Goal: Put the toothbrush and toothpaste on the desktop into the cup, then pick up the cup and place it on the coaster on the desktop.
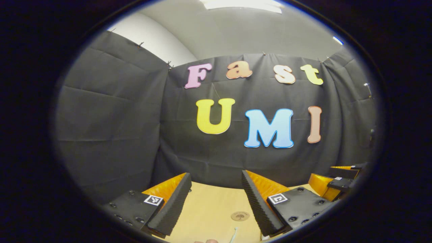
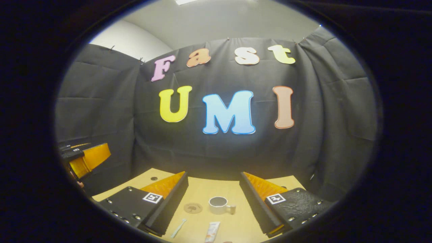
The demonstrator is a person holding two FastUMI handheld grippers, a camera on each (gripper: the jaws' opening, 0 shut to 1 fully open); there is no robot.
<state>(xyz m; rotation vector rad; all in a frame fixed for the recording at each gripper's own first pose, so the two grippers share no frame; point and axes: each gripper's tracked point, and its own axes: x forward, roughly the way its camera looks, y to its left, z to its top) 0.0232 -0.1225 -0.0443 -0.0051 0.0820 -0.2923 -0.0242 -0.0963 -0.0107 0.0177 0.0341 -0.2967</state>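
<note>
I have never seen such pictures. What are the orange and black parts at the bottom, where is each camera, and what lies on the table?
Each picture comes from a camera mounted on a hand-held gripper, looking forward along its two fingers. The left gripper and the right gripper are both open and hold nothing. On the wooden table lie a cup, a round coaster, a toothbrush and a toothpaste tube. The left gripper view also shows the coaster and toothbrush tip.

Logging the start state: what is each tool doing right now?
Left tool: open, holding nothing, above the desktop.
Right tool: open, holding nothing; the cup stands free ahead.
</note>
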